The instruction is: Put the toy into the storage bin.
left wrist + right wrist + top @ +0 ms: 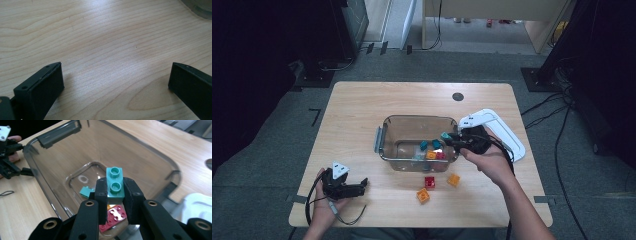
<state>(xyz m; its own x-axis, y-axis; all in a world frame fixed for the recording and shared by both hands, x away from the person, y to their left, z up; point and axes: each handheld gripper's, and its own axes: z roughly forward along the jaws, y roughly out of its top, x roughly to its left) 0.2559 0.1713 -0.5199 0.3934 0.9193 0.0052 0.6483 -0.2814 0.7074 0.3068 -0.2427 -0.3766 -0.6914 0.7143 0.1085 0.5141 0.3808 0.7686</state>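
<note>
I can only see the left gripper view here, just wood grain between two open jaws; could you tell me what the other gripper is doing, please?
Observer: The right gripper is shut on a teal brick, held above the clear container.
Operator: Thank you. Is anything in that container already?
Observer: Yes, the right gripper view shows a red brick and another teal piece on its bottom.
Operator: Are any bricks left on the table?
Observer: Three, in front of the container: a red one and two orange ones.
Operator: And where does my gripper sit?
Observer: The left gripper rests at the table's near left corner, jaws open, apart from the bricks.
</note>
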